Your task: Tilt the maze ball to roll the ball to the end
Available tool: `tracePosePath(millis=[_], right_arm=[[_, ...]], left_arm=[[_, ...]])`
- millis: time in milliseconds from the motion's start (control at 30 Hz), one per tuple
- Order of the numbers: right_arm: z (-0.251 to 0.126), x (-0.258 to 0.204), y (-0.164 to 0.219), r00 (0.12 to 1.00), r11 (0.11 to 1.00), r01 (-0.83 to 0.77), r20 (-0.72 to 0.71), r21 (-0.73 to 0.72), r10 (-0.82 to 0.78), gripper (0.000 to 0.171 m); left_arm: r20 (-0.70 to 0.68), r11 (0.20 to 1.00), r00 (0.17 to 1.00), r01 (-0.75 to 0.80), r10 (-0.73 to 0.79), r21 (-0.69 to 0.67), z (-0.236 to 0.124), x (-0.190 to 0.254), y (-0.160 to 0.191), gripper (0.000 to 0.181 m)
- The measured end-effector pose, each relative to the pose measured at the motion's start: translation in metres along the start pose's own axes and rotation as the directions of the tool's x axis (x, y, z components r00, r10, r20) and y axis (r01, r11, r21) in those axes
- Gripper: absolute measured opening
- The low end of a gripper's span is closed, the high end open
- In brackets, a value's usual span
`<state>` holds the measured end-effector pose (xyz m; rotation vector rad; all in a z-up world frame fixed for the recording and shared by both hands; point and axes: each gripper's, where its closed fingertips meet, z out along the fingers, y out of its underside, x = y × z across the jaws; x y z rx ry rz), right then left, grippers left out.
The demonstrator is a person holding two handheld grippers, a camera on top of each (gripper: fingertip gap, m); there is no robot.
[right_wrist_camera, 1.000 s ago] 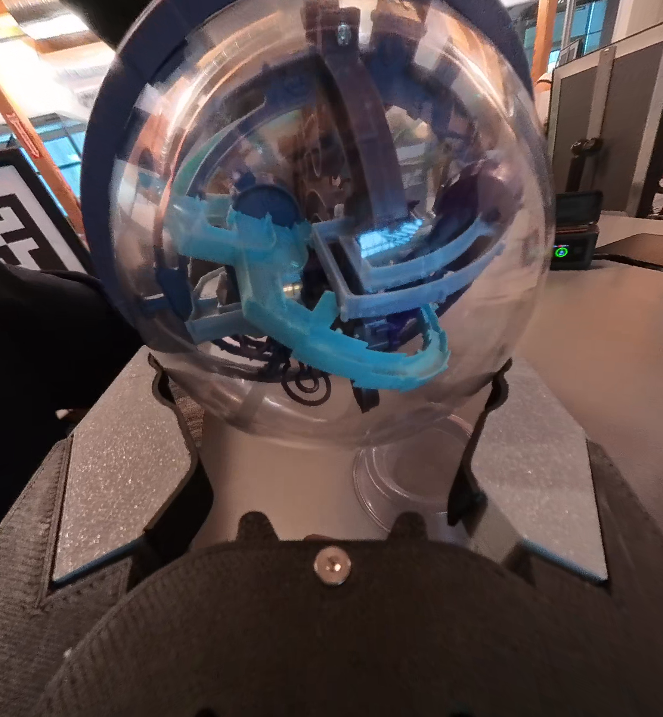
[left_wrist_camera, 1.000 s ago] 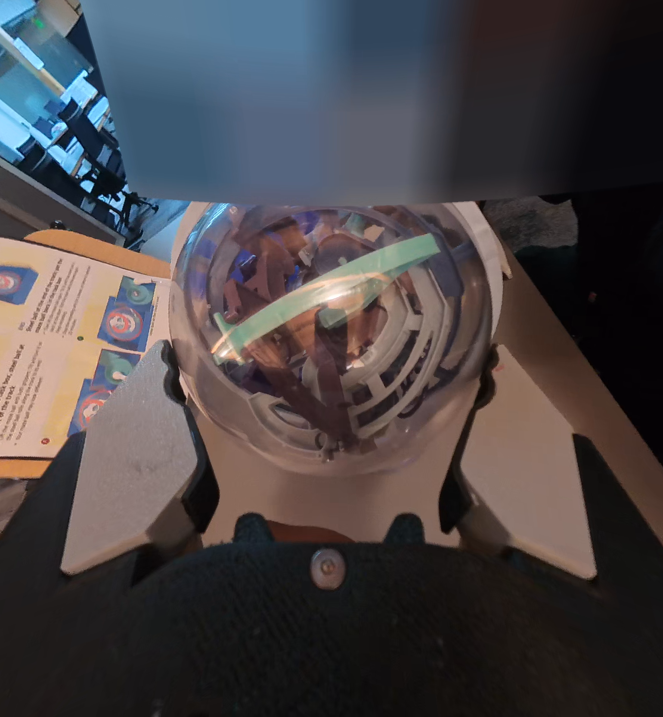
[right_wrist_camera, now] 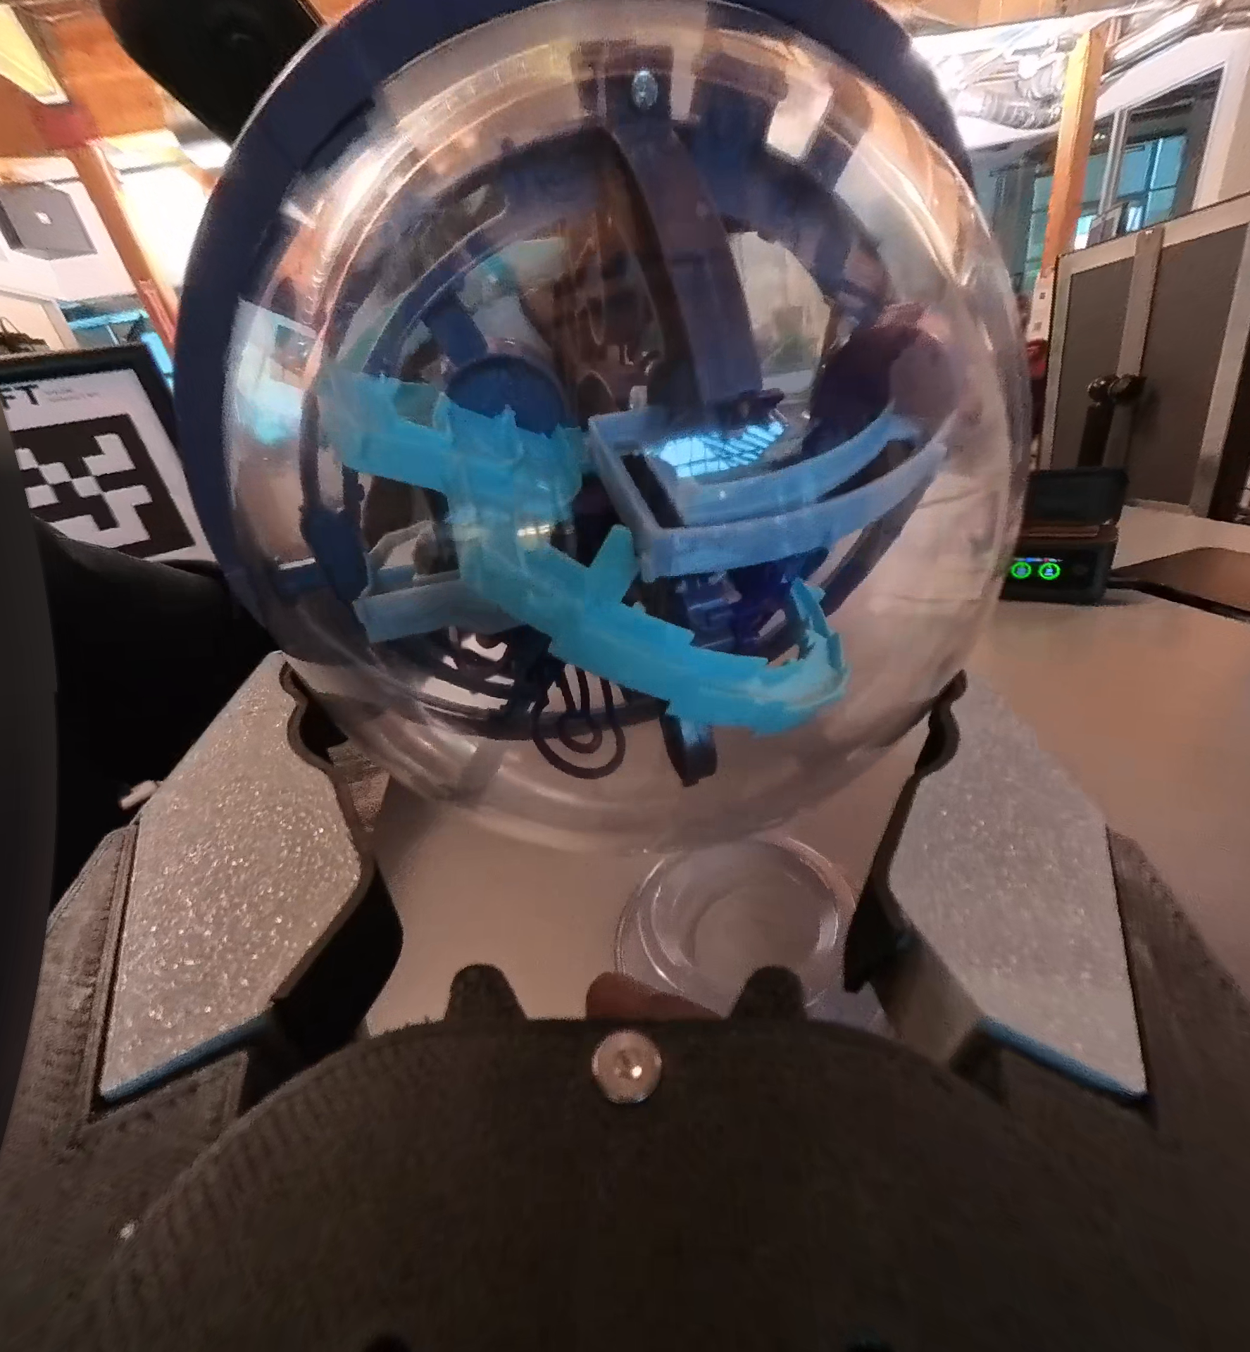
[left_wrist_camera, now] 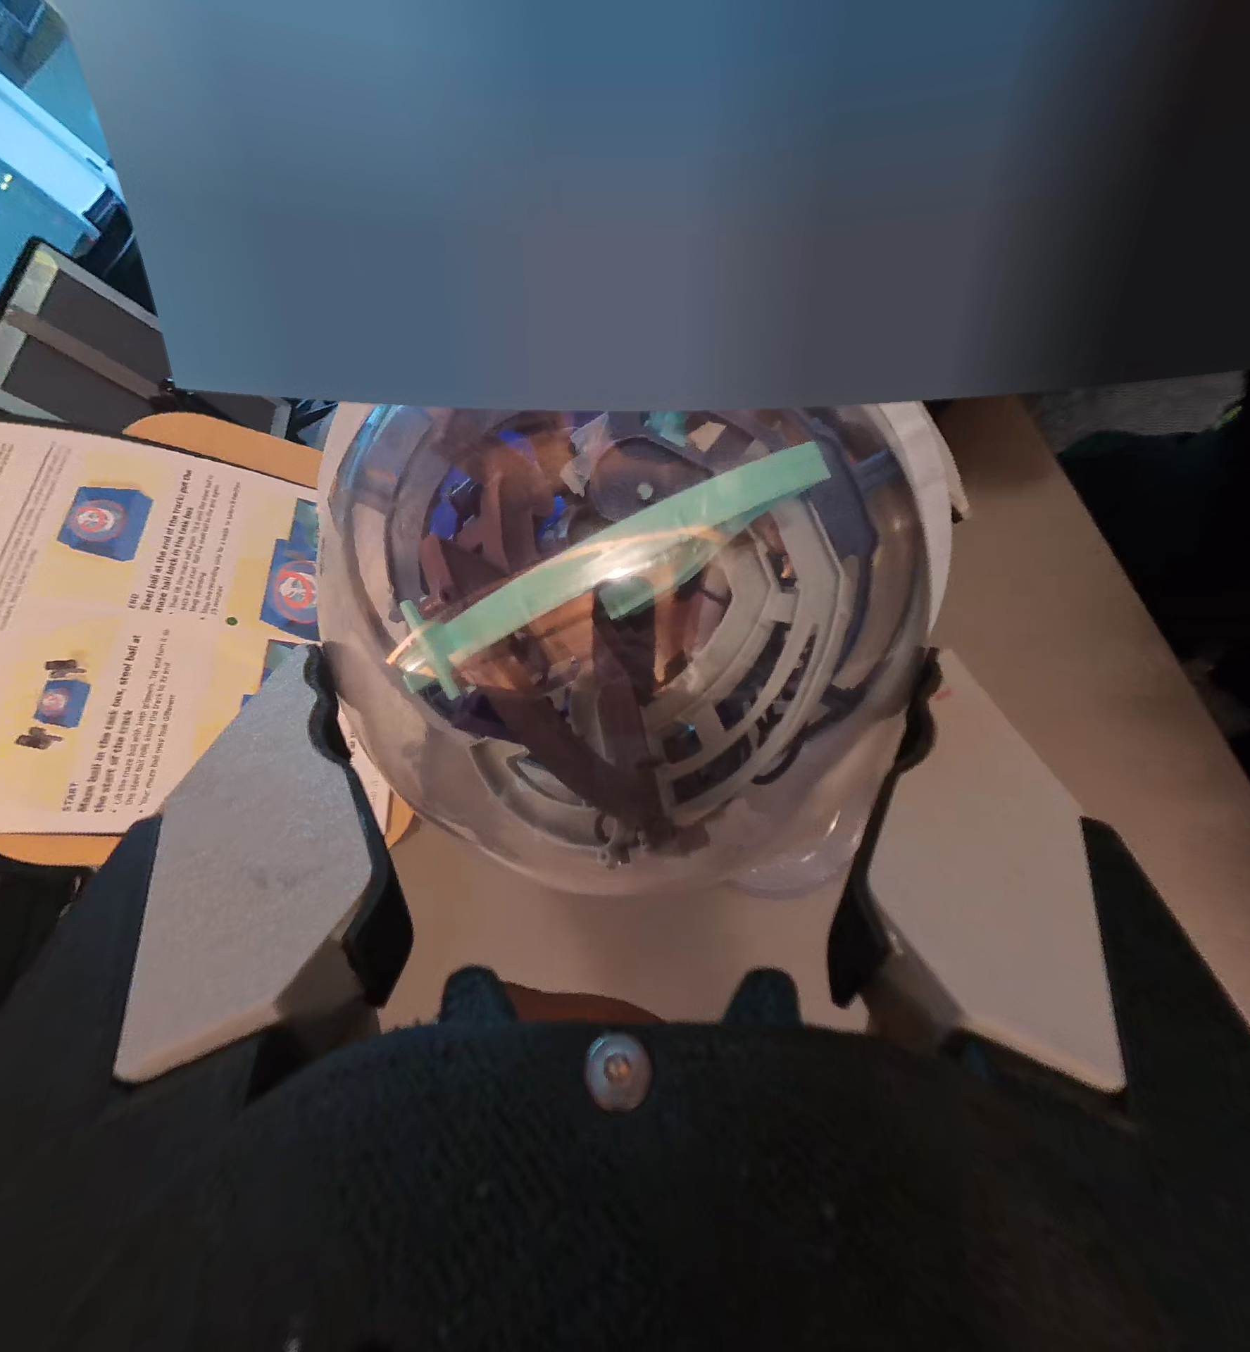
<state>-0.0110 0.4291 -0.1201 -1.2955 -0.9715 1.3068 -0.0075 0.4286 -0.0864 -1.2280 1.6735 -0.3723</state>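
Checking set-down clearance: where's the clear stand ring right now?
On the grey table, low in the right wrist view: the clear stand ring sits under the lifted maze ball, beside the right gripper's right-hand finger.

One maze ball (left_wrist_camera: pixel 629 644) is showing, along with two grippers, left (left_wrist_camera: pixel 622 702) and right (right_wrist_camera: pixel 622 724), one clear stand ring (right_wrist_camera: pixel 735 925), one instruction sheet (left_wrist_camera: pixel 87 607), and one black-and-white marker board (right_wrist_camera: pixel 87 490).

Left view dim; right brighter, slightly blurred; fisheye edges, perhaps glare.
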Motion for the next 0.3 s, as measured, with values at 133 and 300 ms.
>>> tracePosePath(millis=[133, 300], right_arm=[[-0.004, -0.001, -0.007, 0.998, 1.000, -0.005, 0.067, 0.025, 0.004, 0.157], [-0.011, -0.002, -0.010, 0.973, 0.998, -0.062, 0.226, 0.027, 0.054, 0.158]], left_arm=[[0.042, 1.000, 0.999, 0.022, -0.022, 0.005, 0.002, -0.003, -0.009, 0.149], [0.102, 0.996, 0.991, 0.079, -0.083, 0.047, 0.010, -0.006, -0.024, 0.150]])
